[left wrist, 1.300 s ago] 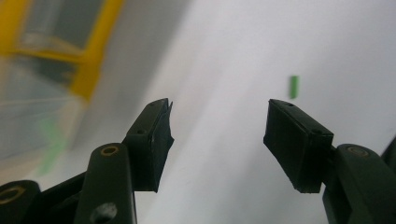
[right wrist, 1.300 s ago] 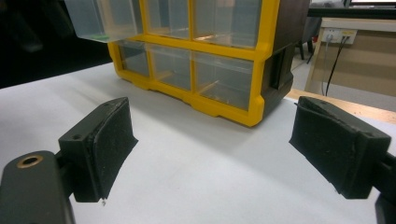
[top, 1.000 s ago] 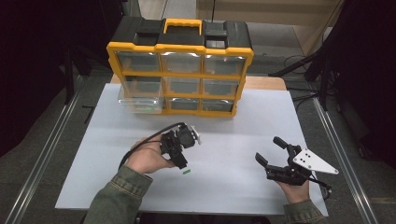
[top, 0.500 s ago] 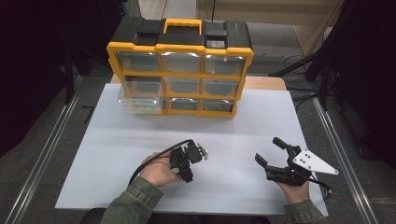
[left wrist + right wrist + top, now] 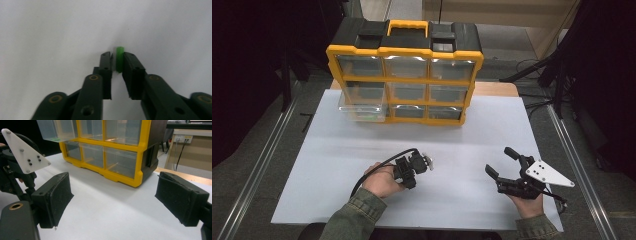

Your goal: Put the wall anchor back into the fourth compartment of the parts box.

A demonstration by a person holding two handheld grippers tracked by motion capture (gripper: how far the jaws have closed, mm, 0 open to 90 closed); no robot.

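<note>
A small green peg (image 5: 120,59) stands on end on the white table (image 5: 462,145) between the jaws of my left gripper (image 5: 117,58). Those jaws have just been closing and now pinch the peg. In the high view the left gripper (image 5: 408,175) points down at the table's front middle, a hand around it. My right gripper (image 5: 499,161) rests at the front right, held open, with nothing between its pads (image 5: 56,195). A yellow and black drawer cabinet (image 5: 404,50) stands at the back. One clear drawer (image 5: 362,107) at its left is pulled out, with green pieces inside.
The right gripper view has the left gripper's white three-cornered plate (image 5: 22,152) close at its left and the cabinet's lower drawers (image 5: 120,161) ahead. Metal rails (image 5: 257,170) run along both sides of the table. A wooden board edge (image 5: 494,89) shows behind the cabinet.
The left hand has come down to the table and shifted a little right, and its gripper now stands upright over the surface. The right gripper has stayed where it was, still open.
</note>
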